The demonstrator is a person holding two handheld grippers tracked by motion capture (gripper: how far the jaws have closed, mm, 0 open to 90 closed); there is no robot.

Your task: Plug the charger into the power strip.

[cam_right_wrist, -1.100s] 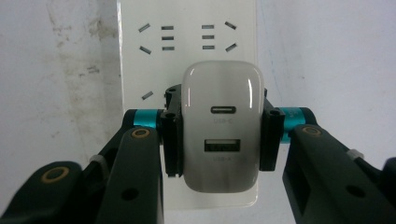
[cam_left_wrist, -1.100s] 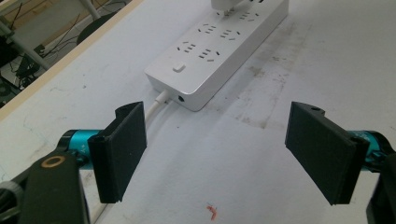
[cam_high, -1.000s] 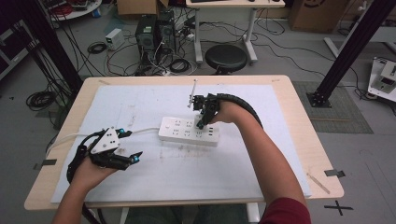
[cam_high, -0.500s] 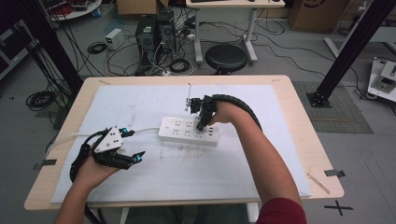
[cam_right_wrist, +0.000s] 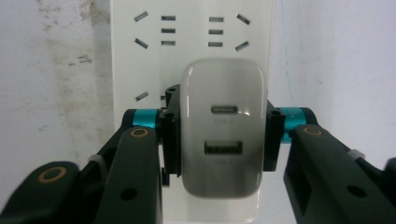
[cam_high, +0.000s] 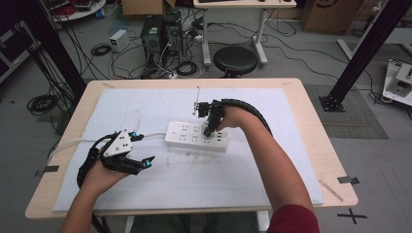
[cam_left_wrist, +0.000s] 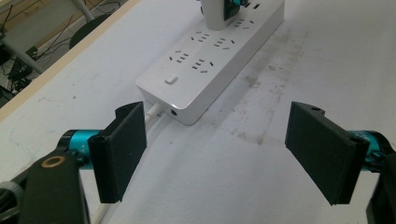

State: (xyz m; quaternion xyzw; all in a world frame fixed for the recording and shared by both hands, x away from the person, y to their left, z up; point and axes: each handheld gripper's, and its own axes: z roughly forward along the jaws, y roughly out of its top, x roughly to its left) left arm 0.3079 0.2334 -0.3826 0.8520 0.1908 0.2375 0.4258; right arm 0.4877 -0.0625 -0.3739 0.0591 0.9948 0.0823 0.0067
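One white power strip (cam_high: 196,137) lies on the table (cam_high: 301,121). The right gripper (cam_right_wrist: 219,140) clamps its fingers on one white charger (cam_right_wrist: 222,126) over it; the left gripper (cam_left_wrist: 219,144) rests with fingers spread apart.

each hand carries a black 2-jaw tool: the left tool (cam_high: 145,162) with flat rectangular black pads (cam_left_wrist: 120,150), teal collars behind them, brass-ringed pivots and a grey 3-cornered plate on top, and the right tool (cam_right_wrist: 219,135) with the same teal collars, brass rings and black links. a ribbed black cable trails from each. the right arm wears a dark red sleeve (cam_high: 291,219).
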